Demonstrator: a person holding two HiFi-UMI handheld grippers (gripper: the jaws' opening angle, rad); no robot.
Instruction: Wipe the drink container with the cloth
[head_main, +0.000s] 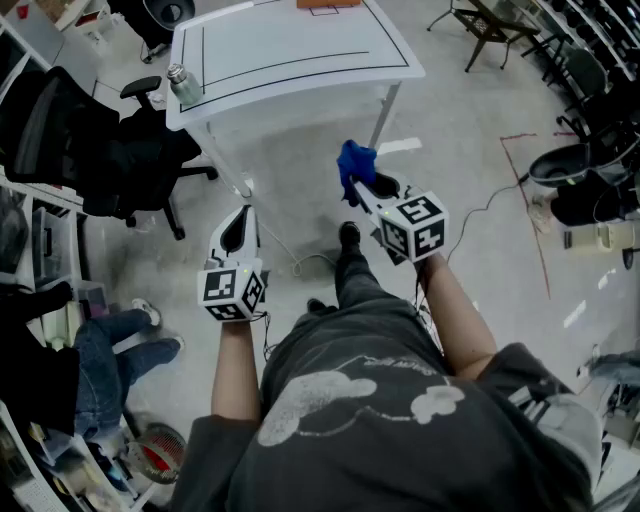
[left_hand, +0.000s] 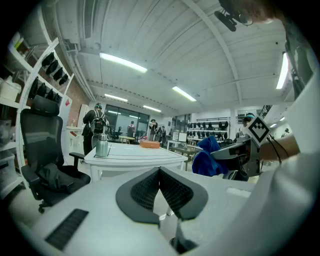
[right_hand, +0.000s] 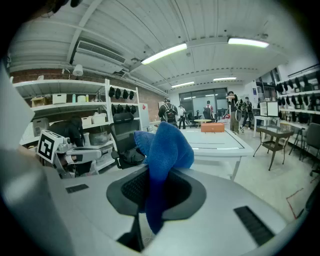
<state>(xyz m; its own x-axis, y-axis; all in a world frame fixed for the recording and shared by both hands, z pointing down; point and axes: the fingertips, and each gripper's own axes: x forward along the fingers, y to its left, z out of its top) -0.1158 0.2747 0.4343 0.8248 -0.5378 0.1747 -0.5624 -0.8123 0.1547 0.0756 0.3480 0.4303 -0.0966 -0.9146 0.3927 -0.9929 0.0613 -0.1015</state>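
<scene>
Bare workshop floor lies between me and the white counter (head_main: 300, 60), which I face from a few steps back. Neither gripper is anywhere near its edge.

The drink container (head_main: 183, 85), a small metal bottle, stands upright at the counter's near left corner with its long axis vertical. It is ahead of me and off to my left. A black office chair (head_main: 120, 155) sits just beside that same corner, and an orange box (right_hand: 212, 128) lies far back on the counter, well apart from the bottle.

My right gripper (head_main: 362, 183) is clamped on the blue cloth (head_main: 354, 165). In the right gripper view the cloth bunches up above the closed jaws, with a tail hanging down between them. That view does not show me the bottle; the cloth may be covering it. My left gripper (head_main: 241, 222) is empty, its jaws pressed fully together. In the left gripper view the bottle sits up and to the left of them.

So the cloth is on the wrong side. The bottle lies closer to my empty left gripper, while the right one has to travel forward and across to the left to reach it. I judge that the wipe has not started. The left gripper would need to open before it could steady the bottle, and the chair crowds that corner as I approach.
</scene>
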